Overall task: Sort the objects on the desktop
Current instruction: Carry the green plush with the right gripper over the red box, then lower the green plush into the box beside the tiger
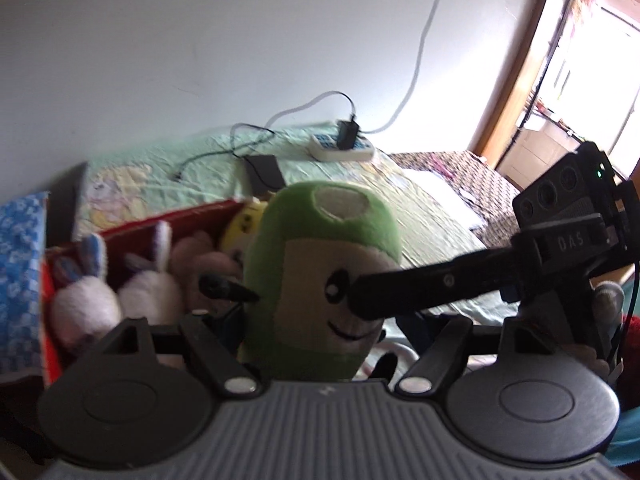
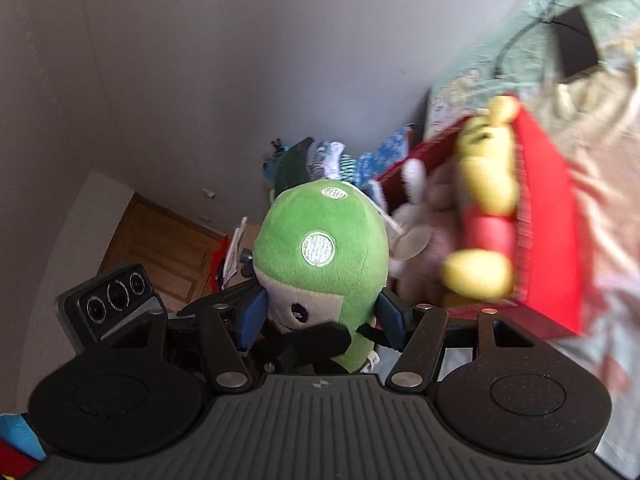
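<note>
Item one: a green plush mushroom toy with a cream face and white spots [image 2: 320, 256], held upright in the air just beside the open red box [image 2: 548, 216]. We record the right gripper [image 1: 308, 300] as clenched on it, its black fingers [image 1: 420, 288] pressing the face from either side in the left wrist view. In the right wrist view the left gripper [image 2: 320, 320] brackets the toy's lower body with its blue pads [image 2: 252, 316]; whether these squeeze or merely flank the toy we cannot tell.

Item two: the red box, resting on a pale green patterned bed cover [image 1: 160, 176] near its left edge. Contents, as we count them: two white plush rabbits [image 1: 116, 296], a pinkish plush [image 1: 204, 268] and a yellow and red plush figure [image 2: 484, 216] against the box's far wall.

Item three: a white power strip [image 1: 340, 148] with a black adapter plugged in, and a flat black device [image 1: 266, 172], both at the cover's far edge near the wall.
</note>
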The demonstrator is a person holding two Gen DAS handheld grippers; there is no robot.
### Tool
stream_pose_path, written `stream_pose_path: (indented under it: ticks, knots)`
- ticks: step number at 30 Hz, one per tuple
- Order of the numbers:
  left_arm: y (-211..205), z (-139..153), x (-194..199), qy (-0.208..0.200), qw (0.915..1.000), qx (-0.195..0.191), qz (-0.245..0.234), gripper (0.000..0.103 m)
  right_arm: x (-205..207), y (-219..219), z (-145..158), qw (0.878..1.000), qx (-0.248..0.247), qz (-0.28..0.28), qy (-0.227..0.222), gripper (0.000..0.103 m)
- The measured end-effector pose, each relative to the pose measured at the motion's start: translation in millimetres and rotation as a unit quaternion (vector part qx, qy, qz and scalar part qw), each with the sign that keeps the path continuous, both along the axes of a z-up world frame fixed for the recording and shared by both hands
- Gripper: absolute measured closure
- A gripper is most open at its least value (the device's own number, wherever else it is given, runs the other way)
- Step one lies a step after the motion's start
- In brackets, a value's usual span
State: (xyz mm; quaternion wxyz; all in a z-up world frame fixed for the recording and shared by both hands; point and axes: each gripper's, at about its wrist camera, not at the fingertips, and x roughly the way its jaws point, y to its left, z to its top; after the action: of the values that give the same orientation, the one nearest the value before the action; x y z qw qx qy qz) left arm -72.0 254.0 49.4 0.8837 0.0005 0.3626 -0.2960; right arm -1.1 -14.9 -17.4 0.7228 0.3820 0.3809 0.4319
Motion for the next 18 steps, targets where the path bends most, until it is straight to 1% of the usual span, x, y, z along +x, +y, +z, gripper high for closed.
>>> stream_pose_path:
  ticks: [4,8,12,18]
  knots:
    - [24.8,7.1,11.5,-0.022,0.9995,-0.005,0.023,0.022,23.5,25.6,8.2,1.0,0.006,0.007,-0.019,0.04]
    - [41.4,-0.8,29.8,-0.017,0.9988,-0.015,0.044,0.021,45.3,43.2,4.8,1.0,-0.003,0.008,-0.014,0.04]
    - [54.6,-19.6,50.0,0.014,0.998,-0.035,0.051,0.022,58.5,56.0,-1.7,0.999,-0.035,0.001,-0.016,0.04]
    - [58.5,-55.7,74.3,0.073,0.9945,-0.048,0.058,0.021,70.5,68.3,-17.3,0.996,-0.092,0.001,-0.004,0.041]
